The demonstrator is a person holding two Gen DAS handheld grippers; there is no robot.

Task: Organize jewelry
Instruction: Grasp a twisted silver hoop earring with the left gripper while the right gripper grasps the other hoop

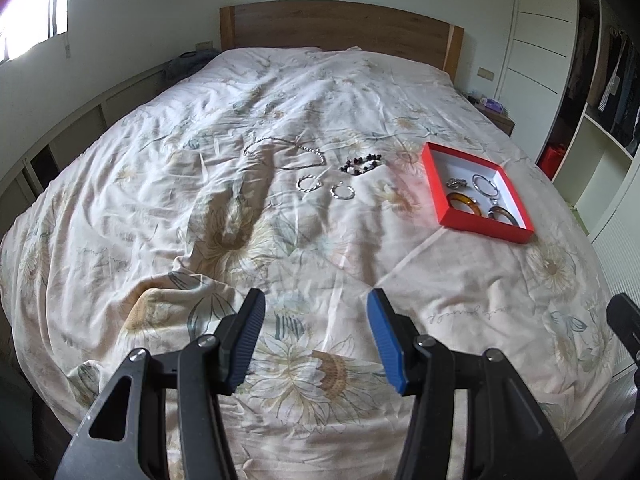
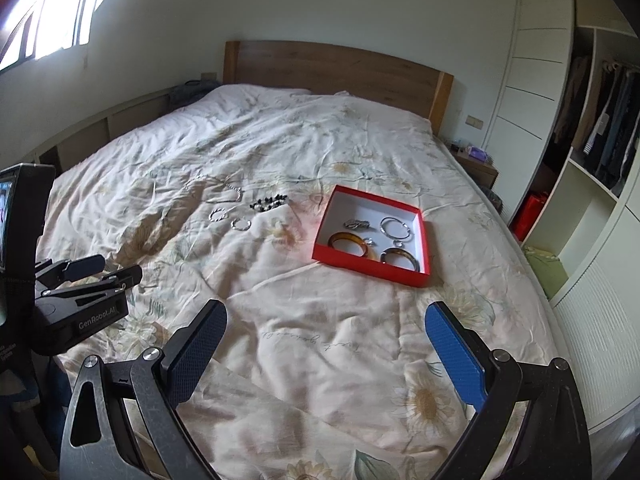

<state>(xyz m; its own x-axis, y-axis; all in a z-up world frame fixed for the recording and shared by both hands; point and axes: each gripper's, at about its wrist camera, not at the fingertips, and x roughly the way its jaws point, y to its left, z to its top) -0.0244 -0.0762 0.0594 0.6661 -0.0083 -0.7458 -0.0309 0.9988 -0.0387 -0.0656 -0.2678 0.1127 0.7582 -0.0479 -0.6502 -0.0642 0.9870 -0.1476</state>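
Note:
A red box [image 1: 486,230] [image 2: 370,270] with a white inside lies on the bed and holds an amber bangle [image 1: 464,203] [image 2: 352,243], a silver hoop [image 1: 485,185] [image 2: 395,227], a brown bangle [image 2: 400,259] and a silver piece [image 2: 357,224]. On the quilt to its left lie a dark bead bracelet [image 1: 361,163] [image 2: 270,202], two silver rings [image 1: 307,183] [image 1: 343,191] [image 2: 218,214] and a silver chain [image 1: 294,152] [image 2: 234,194]. My left gripper [image 1: 316,332] is open and empty, near the bed's foot. My right gripper [image 2: 326,352] is open and empty.
The floral quilt [image 1: 240,240] covers the whole bed. A wooden headboard [image 1: 340,26] stands at the far end. A nightstand [image 2: 476,168] and an open wardrobe [image 2: 592,128] with hanging clothes are on the right. The left gripper's body [image 2: 80,304] shows at the right wrist view's left edge.

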